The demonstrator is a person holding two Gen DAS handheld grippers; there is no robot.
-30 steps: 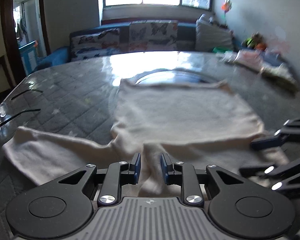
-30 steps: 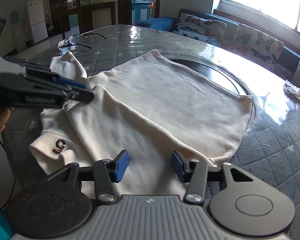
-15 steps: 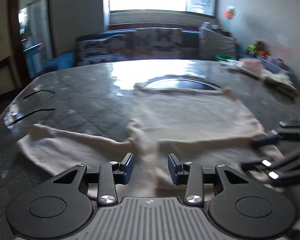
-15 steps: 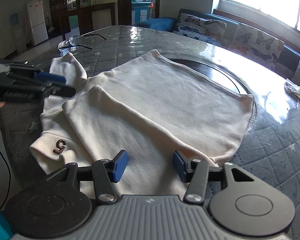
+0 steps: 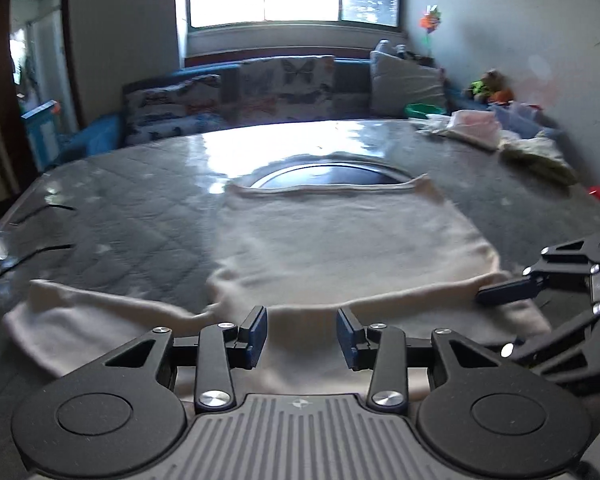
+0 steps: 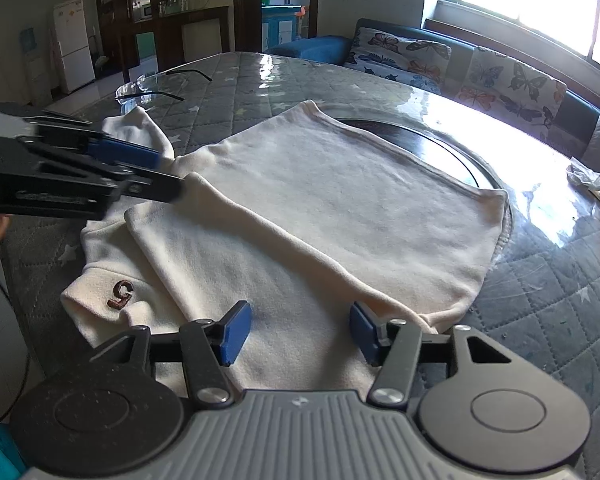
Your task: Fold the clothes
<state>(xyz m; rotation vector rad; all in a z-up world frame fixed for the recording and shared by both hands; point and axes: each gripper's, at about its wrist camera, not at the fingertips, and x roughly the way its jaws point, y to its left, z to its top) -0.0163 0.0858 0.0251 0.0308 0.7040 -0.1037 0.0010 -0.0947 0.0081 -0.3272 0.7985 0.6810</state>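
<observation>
A cream sweater (image 6: 340,208) lies on the table (image 6: 560,280), one sleeve (image 6: 236,264) folded across; both grippers, left (image 5: 302,334) and right (image 6: 296,330), gape empty, other sleeve (image 5: 92,320) unfolded.

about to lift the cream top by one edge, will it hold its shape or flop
The cream top will probably flop: its sleeve already lies folded over with soft creases. It likely drapes from either gripper. The glossy table may let it slide.
</observation>
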